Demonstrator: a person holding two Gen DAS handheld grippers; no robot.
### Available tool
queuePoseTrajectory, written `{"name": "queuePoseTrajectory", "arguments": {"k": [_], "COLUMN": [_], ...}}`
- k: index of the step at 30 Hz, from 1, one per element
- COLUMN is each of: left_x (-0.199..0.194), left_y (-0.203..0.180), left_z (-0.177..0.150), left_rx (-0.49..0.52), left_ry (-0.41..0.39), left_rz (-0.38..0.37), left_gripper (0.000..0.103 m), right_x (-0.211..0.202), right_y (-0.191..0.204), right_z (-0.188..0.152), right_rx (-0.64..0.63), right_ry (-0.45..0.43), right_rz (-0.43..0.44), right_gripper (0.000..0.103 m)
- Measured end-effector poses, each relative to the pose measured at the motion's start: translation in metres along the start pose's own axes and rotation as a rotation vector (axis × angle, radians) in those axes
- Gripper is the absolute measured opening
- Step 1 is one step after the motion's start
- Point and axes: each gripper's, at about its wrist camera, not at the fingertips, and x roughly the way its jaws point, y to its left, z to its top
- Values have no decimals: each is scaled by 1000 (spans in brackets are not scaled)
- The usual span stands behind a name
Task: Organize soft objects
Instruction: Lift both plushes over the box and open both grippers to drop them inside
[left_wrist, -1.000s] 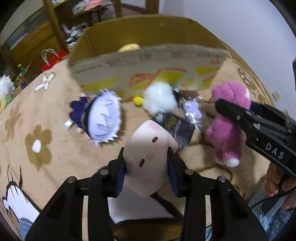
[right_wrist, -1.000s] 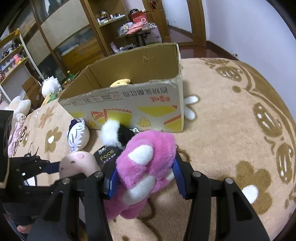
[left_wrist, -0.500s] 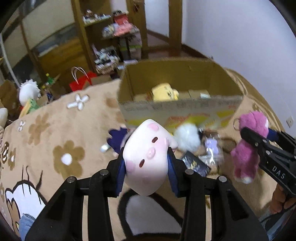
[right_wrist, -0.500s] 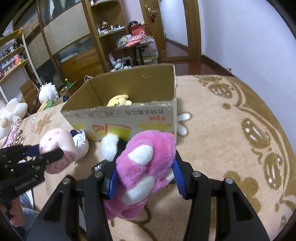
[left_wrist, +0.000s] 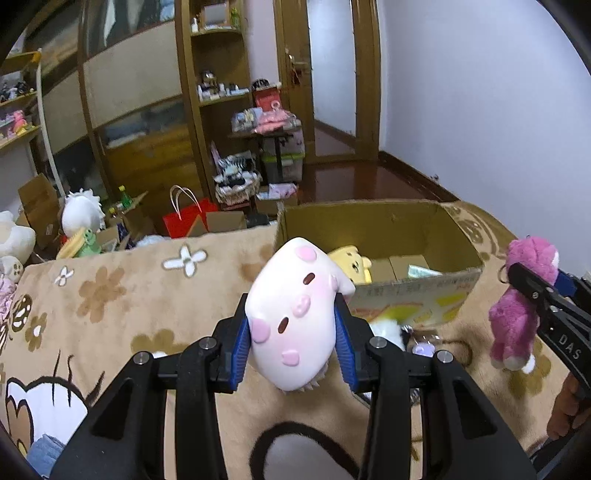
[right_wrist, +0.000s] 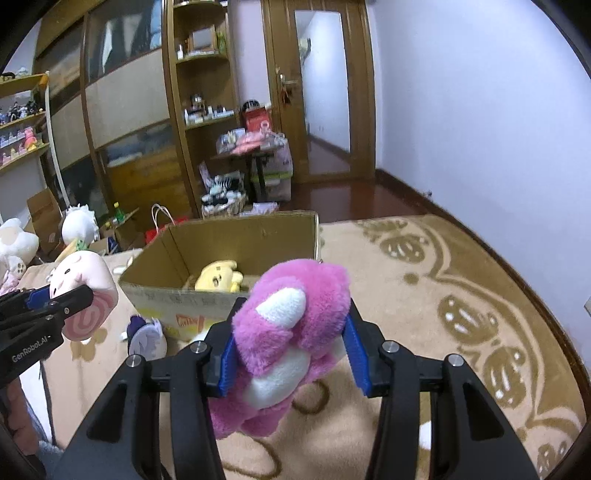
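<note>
1. Jaws on both grippers are pinching toys: the left gripper (left_wrist: 293, 341) clamps a pink pig (left_wrist: 295, 317) between its blue pads, and the right gripper (right_wrist: 291, 354) clamps a magenta bear (right_wrist: 288, 336) the same way.
2. Both toys hang in the air above the rug (right_wrist: 424, 280), short of the box (right_wrist: 221, 236), the pig to the bear's left.
3. Box is open-topped; a yellow toy (right_wrist: 219, 280) lies inside, toward its near wall.
4. More small plush, a purple-and-white doll (right_wrist: 146, 334) among them, lies on the rug against the box's front.
5. Judgement: the step in hand is carrying both toys over the rim for release.
6. Advice: clear the near wall fully before lowering, since the bear's legs dangle below the pads and could snag the cardboard edge.
7. Advice: release over bare floor of the box beside the yellow toy, one gripper at a time, keeping the two well apart.
</note>
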Motion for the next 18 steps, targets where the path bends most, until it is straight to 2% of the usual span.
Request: {"name": "queuePoseTrajectory", "arguments": {"k": [9,18], "left_x": [-2,14], "left_y": [2,-1], "left_z": [13,29], "left_rx": [-15,-4], "left_ry": [-80,-99], "left_rz": [25,34], "left_gripper": [39,39], "right_x": [-5,4], "right_y": [13,26], "right_z": [21,35], "right_rx": [-45,-64], "right_ry": [-104,-148], "right_rz": [-49,-58], "right_gripper": [52,52]}}
